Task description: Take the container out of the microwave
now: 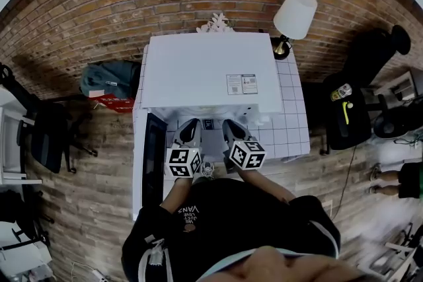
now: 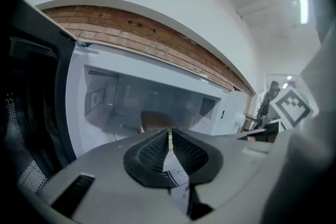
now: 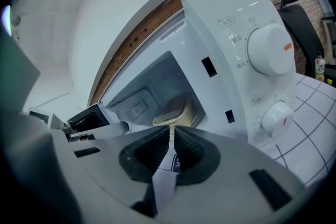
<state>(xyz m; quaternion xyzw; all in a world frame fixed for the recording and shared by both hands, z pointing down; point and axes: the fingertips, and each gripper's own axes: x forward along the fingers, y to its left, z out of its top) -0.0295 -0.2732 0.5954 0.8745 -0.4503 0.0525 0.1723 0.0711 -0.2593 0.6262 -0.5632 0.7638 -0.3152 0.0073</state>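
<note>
A white microwave (image 1: 211, 72) stands on a white tiled table (image 1: 291, 122) with its door (image 1: 154, 158) swung open to the left. Inside the cavity sits a shallow tan container (image 3: 173, 109), which also shows as a brownish shape (image 2: 156, 120) in the left gripper view. My left gripper (image 1: 192, 122) and right gripper (image 1: 227, 122) hover side by side just in front of the opening, short of the container. Both point into the cavity. The left gripper (image 2: 169, 136) is shut with nothing in it, and so is the right gripper (image 3: 171, 135). The microwave's top hides the container in the head view.
Two round knobs (image 3: 269, 50) sit on the control panel right of the cavity. A table lamp (image 1: 293, 16) stands behind the microwave on the right. A black chair (image 1: 360, 96) is right of the table, a grey bag (image 1: 109, 79) left. A brick wall lies behind.
</note>
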